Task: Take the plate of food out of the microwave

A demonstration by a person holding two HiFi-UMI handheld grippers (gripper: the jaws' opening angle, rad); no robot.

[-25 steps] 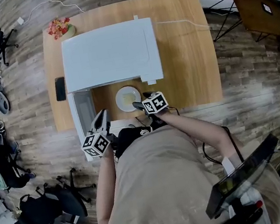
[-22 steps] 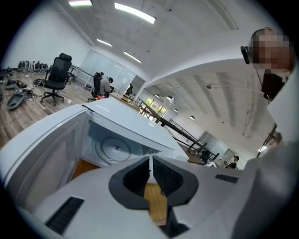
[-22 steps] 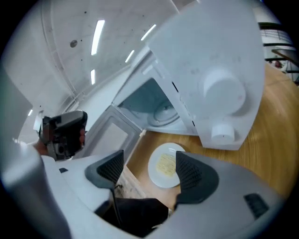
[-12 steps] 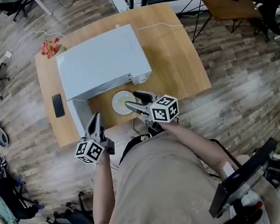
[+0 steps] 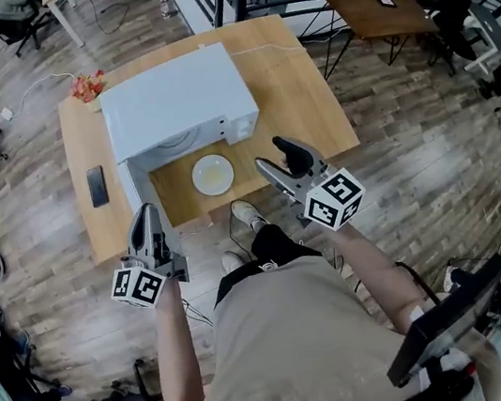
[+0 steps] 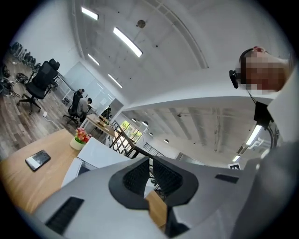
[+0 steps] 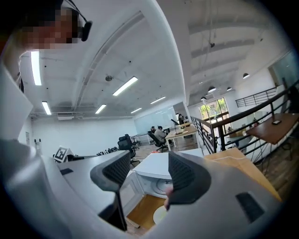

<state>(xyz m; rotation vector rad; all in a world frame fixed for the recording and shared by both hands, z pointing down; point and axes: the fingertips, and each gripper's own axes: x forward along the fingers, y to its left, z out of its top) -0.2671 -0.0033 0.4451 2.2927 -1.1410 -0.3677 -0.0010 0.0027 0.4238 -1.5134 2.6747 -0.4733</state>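
Note:
The white plate of food [image 5: 213,174] lies on the wooden table [image 5: 311,108], just in front of the white microwave [image 5: 175,103], whose door [image 5: 142,196] hangs open at the left. My right gripper [image 5: 278,157] is raised off to the plate's right, not touching it. Its jaws are closing with nothing between them. In the right gripper view the gripper [image 7: 147,175] looks down on the microwave [image 7: 156,168] and the plate [image 7: 160,214]. My left gripper [image 5: 144,215] hovers by the table's front left edge, and in its own view the gripper [image 6: 150,170] is shut and empty.
A black phone [image 5: 97,186] lies on the table's left side, and a pot of red flowers [image 5: 87,86] stands at the far left corner. A cable runs off the microwave's back. Behind the table are railings and a second wooden table [image 5: 374,3].
The right gripper has drawn back from the plate and off to the right. The plate stays on the table. The person has stepped back, and the left gripper has moved away from the door.

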